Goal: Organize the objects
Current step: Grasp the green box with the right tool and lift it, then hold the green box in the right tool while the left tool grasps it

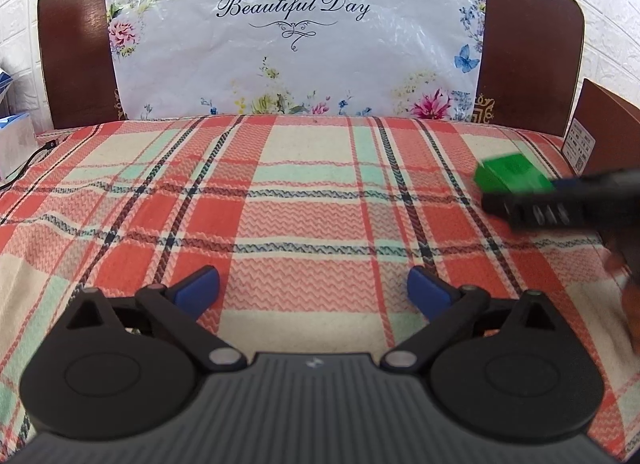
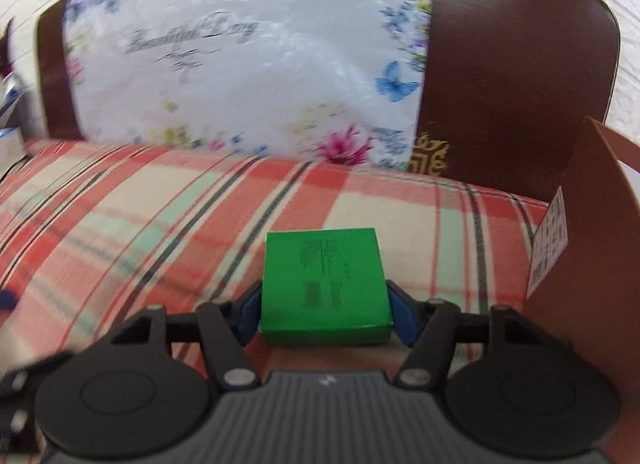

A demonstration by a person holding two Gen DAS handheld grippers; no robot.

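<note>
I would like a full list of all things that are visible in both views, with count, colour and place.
green box: one, green with dark print, held above the cloth, right of centre
plaid cloth: one, red, cream and mint checks, covering the surface
floral plastic sheet: one, white with flowers and the words "Beautiful Day", draped over the headboard
headboard: one, dark brown, behind the cloth
brown carton: one, brown with a white label, at the right edge
black cable: one, at the far left
left tongs: blue pads, open, holding nothing
right tongs: blue pads, closed on the green box
</note>
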